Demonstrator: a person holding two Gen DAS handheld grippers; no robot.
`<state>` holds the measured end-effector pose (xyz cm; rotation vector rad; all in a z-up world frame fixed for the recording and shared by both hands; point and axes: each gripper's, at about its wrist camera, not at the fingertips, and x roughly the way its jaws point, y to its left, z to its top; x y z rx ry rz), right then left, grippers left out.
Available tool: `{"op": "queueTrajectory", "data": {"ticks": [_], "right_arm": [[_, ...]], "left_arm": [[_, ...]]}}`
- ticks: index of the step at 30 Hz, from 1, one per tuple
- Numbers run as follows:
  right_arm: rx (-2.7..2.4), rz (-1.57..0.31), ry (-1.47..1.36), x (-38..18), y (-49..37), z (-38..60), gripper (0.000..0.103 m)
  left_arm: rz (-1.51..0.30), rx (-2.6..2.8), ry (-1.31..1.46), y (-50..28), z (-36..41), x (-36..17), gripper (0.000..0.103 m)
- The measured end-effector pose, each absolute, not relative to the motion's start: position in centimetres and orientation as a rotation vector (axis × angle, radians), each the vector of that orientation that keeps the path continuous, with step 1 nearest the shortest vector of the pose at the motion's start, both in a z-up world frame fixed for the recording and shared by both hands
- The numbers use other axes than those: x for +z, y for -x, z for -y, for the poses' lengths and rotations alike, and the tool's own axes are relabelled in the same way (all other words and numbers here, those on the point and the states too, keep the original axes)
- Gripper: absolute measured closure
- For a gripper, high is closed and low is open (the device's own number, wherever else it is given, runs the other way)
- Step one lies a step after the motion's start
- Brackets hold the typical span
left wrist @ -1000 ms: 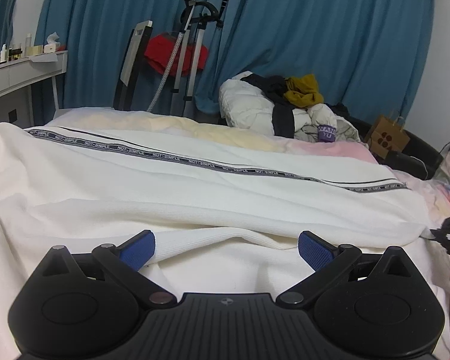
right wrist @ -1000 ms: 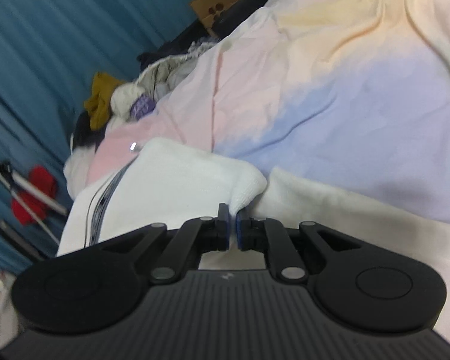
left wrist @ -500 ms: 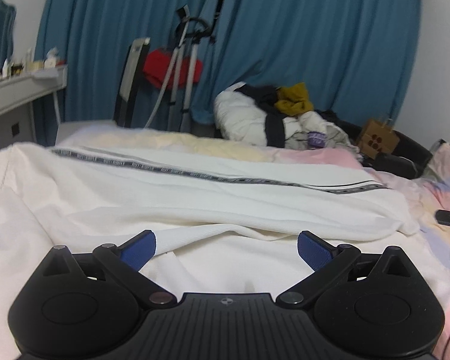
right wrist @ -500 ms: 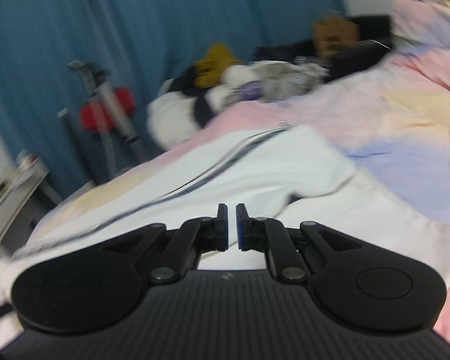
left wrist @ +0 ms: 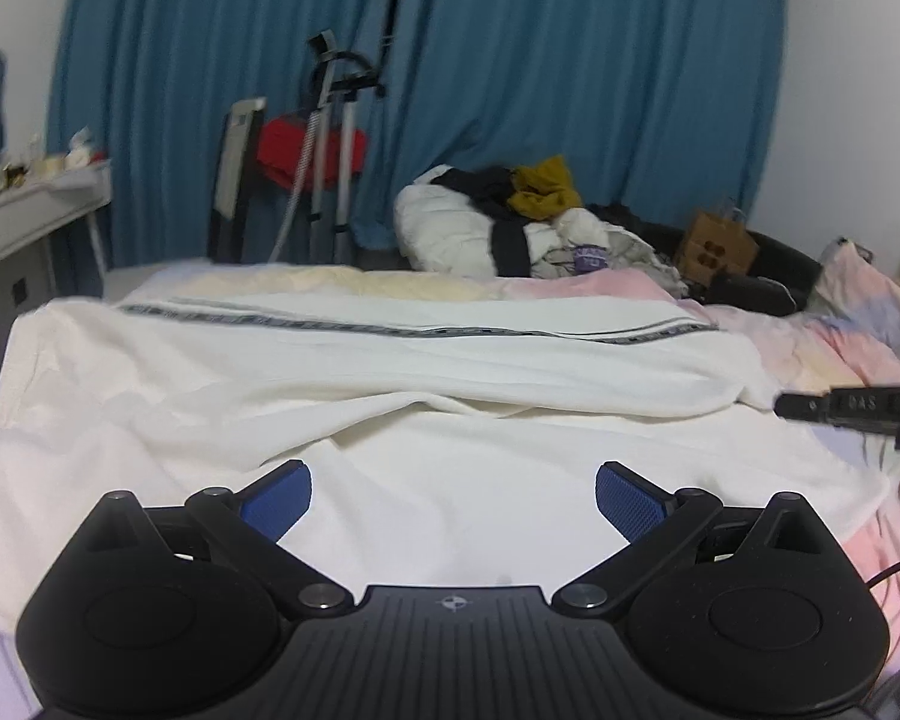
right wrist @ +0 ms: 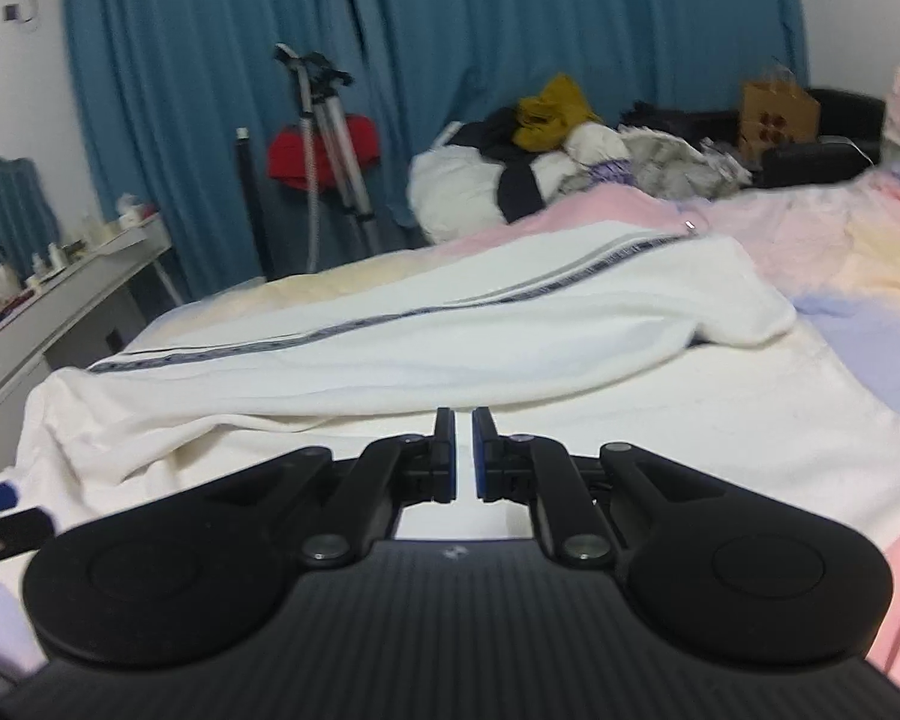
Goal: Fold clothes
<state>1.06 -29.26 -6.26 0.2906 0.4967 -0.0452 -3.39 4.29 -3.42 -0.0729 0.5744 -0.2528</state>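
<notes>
A white garment (left wrist: 390, 372) with a dark lettered stripe lies spread across the bed, one long part folded over the rest; it also shows in the right wrist view (right wrist: 426, 330). My left gripper (left wrist: 453, 495) is open and empty, held just above the near part of the garment. My right gripper (right wrist: 464, 456) has its jaws nearly together with a thin gap and nothing between them, above the garment's near edge. Its black tip shows at the right edge of the left wrist view (left wrist: 852, 405).
The bed has a pastel pink, yellow and blue sheet (right wrist: 840, 252). A pile of clothes (left wrist: 510, 228) lies at the far side. A tripod with a red cloth (left wrist: 324, 144), a white desk (left wrist: 24, 210), a brown paper bag (left wrist: 717, 246) and blue curtains stand behind.
My right gripper let go of the white sleeve end, swung level and pulled back toward the near side. My left gripper, still open, drew back and up from the fold.
</notes>
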Motion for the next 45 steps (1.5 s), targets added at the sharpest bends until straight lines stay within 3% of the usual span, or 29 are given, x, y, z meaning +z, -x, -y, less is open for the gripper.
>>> {"op": "queueTrajectory", "data": {"ticks": [13,17,21,22,23,24,26,29,37,45], "right_arm": [[-0.099,-0.528,-0.472,-7.5,-0.8,33.2,0.094],[-0.109,-0.511,-0.514,-7.2,-0.3,34.0,0.093],[-0.163,-0.512,-0.54,-7.3,0.1,35.4,0.093],[-0.194,-0.511,-0.558,-7.4,0.3,36.2,0.091],[-0.225,-0.51,-0.578,-7.5,0.6,37.0,0.082],[-0.257,-0.507,-0.606,-7.6,1.0,37.8,0.064],[-0.322,-0.491,-0.678,-8.0,2.1,39.8,0.042],[-0.419,-0.451,-0.805,-8.7,4.1,42.8,0.031],[-0.892,-0.3,-1.19,-12.9,11.9,48.3,0.031],[-0.847,-0.407,-1.378,-17.7,11.5,49.8,0.032]], "left_arm": [[-0.748,0.076,0.506,2.5,-21.2,-1.1,0.001],[-0.829,0.236,0.593,1.7,-26.5,-2.7,0.003],[-0.929,0.266,0.867,1.6,-30.8,-5.4,0.004],[-0.941,0.285,0.914,1.6,-31.6,-5.8,0.004],[-0.95,0.303,0.954,1.7,-32.3,-6.2,0.004],[-0.956,0.318,0.987,1.9,-32.8,-6.5,0.004],[-0.962,0.343,1.031,2.2,-33.7,-6.9,0.004],[-0.95,0.378,1.064,2.7,-34.3,-7.2,0.004],[-0.978,0.383,1.132,0.3,-34.9,-9.3,0.004],[-0.923,0.366,1.145,-2.8,-34.4,-11.7,0.005]]}}
